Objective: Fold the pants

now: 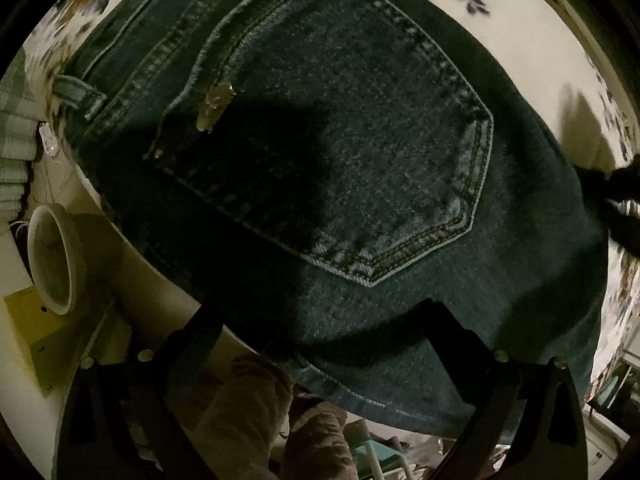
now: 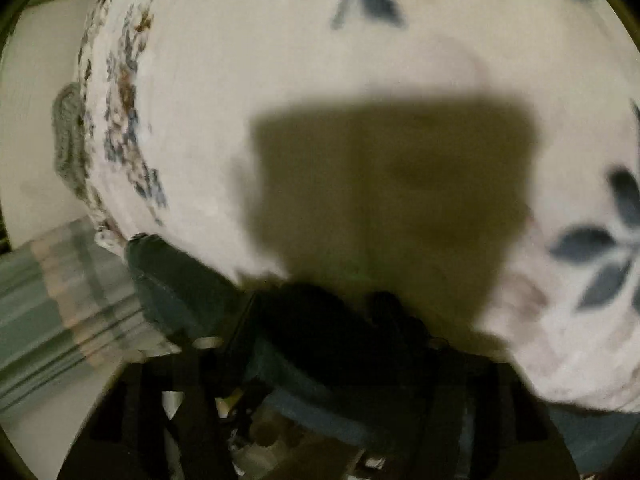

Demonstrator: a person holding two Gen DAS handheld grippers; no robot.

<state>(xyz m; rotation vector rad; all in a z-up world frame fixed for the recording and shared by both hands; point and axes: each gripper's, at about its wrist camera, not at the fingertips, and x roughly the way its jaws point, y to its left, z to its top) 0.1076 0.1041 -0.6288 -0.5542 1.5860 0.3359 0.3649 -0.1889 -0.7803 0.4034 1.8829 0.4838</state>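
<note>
Dark blue jeans lie on a white floral bedspread, back pocket up, filling the left wrist view. My left gripper is open, its black fingers spread over the jeans' near edge, holding nothing. In the blurred right wrist view, my right gripper has its jaws close together with dark denim bunched between them, just above the bedspread. The right gripper also shows as a dark shape in the left wrist view at the jeans' right edge.
A white round fan and a yellow box stand beyond the bed's left edge. A striped green cloth lies left of the bed. Brown fabric sits below the left gripper.
</note>
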